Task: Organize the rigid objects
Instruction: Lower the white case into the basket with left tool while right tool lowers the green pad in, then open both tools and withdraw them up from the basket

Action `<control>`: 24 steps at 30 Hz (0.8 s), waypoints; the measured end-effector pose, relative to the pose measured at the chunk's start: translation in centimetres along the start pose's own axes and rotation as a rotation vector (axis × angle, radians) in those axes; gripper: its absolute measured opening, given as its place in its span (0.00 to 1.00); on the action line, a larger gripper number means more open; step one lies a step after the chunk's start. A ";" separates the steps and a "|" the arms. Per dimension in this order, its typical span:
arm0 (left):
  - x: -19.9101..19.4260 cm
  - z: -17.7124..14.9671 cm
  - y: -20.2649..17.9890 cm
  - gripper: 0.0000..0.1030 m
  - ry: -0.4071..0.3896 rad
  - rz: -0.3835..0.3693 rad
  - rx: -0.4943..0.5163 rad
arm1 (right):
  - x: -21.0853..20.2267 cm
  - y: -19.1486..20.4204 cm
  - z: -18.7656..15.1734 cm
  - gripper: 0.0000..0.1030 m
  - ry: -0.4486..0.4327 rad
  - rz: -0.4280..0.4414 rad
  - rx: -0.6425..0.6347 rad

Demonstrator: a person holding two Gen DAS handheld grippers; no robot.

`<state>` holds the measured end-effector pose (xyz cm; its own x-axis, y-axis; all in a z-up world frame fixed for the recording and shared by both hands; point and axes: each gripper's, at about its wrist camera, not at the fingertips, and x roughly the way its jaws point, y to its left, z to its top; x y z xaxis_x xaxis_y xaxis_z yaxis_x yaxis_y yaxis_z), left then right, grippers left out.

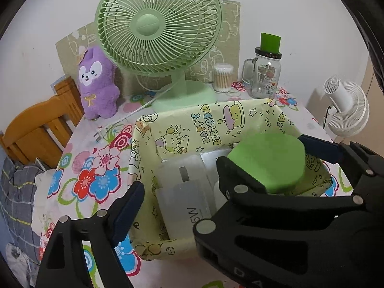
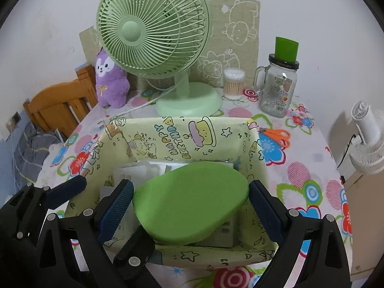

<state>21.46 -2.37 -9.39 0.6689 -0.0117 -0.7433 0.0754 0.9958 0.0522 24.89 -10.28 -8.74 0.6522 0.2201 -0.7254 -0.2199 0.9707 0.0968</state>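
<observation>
A flat, rounded green object (image 2: 192, 199) hangs tilted over the inside of a yellow cartoon-print box (image 2: 168, 139). My right gripper (image 2: 192, 187) is shut on it, one blue pad against each side. In the left wrist view the green object (image 1: 268, 160) shows between those same fingers, above the box (image 1: 192, 124). White cartons (image 1: 189, 201) lie on the box floor. My left gripper (image 1: 172, 206) stands open over the box's near left corner, its pads pressing on nothing. One of its fingers (image 2: 72, 188) shows at the left of the right wrist view.
Behind the box stand a green desk fan (image 2: 151, 28), a purple plush (image 2: 110, 81), a tub of cotton swabs (image 2: 234, 84) and a glass mug jar (image 2: 278, 88) with a green cup on it. Orange scissors (image 2: 278, 135) lie right of the box. A wooden chair (image 1: 40, 129) stands at the left.
</observation>
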 end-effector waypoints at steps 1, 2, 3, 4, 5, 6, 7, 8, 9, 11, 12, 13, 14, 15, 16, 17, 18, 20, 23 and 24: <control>0.0 0.0 0.0 0.85 -0.001 -0.001 0.000 | -0.1 0.0 0.0 0.95 -0.007 -0.005 -0.005; 0.0 -0.1 0.0 0.85 0.000 -0.002 0.000 | -0.1 0.1 0.0 0.95 -0.008 -0.005 -0.007; -0.1 -0.1 0.0 0.85 0.000 -0.002 0.000 | -0.1 0.1 -0.1 0.95 -0.007 -0.004 -0.006; -0.2 -0.1 0.0 0.85 0.000 -0.002 -0.002 | -0.1 0.0 -0.1 0.95 -0.005 -0.004 -0.005; -0.3 -0.2 0.0 0.85 -0.006 -0.001 -0.002 | -0.1 0.0 -0.1 0.95 -0.005 -0.006 -0.002; -0.4 -0.2 -0.1 0.86 -0.007 0.001 -0.001 | -0.2 0.0 -0.1 0.95 -0.006 -0.010 0.001; -0.5 -0.2 -0.1 0.86 -0.008 0.003 0.002 | -0.2 -0.1 -0.2 0.95 -0.004 -0.012 0.005; -0.6 -0.3 -0.2 0.86 -0.011 0.005 0.005 | -0.2 -0.1 -0.2 0.95 0.003 -0.008 0.009; -0.7 -0.3 -0.2 0.86 -0.012 0.006 0.007 | -0.2 -0.1 -0.3 0.95 0.008 -0.007 0.013; -1.0 -0.4 -0.2 0.86 -0.017 0.006 0.010 | -0.5 -0.2 -0.4 0.95 0.015 -0.008 0.021; -1.1 -0.4 -0.2 0.86 -0.019 0.003 0.011 | -0.7 -0.2 -0.5 0.95 0.013 -0.010 0.021; -1.3 -0.5 -0.2 0.86 -0.021 0.001 0.011 | -1.0 -0.1 -0.5 0.95 0.008 -0.014 0.020; -1.6 -0.5 -0.3 0.87 -0.023 -0.002 0.011 | -1.2 -0.1 -0.6 0.95 0.006 -0.016 0.019; -1.8 -0.6 -0.3 0.87 -0.026 -0.005 0.013 | -1.5 0.0 -0.6 0.95 0.004 -0.018 0.018; -2.1 -0.7 -0.3 0.87 -0.028 -0.008 0.013 | -1.8 0.0 -0.7 0.95 0.002 -0.021 0.018; -2.4 -0.8 -0.4 0.87 -0.030 -0.010 0.013 | -2.1 0.1 -0.8 0.95 0.001 -0.025 0.017; -2.7 -0.9 -0.4 0.88 -0.031 -0.013 0.012 | -2.4 0.1 -0.9 0.95 0.001 -0.028 0.016; -3.3 -1.2 -0.5 0.88 -0.033 -0.022 0.010 | -3.1 0.2 -1.1 0.95 -0.004 -0.034 0.011; -4.4 -1.6 -0.7 0.90 -0.042 -0.028 0.013 | -4.3 0.5 -1.5 0.95 -0.012 -0.043 0.005; -4.8 -1.8 -0.8 0.91 -0.047 -0.028 0.014 | -4.8 0.5 -1.6 0.95 -0.015 -0.045 0.004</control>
<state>16.89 -2.92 -7.03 0.7005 -0.0438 -0.7123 0.1042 0.9937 0.0414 20.50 -11.01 -6.34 0.6717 0.1780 -0.7191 -0.1872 0.9800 0.0677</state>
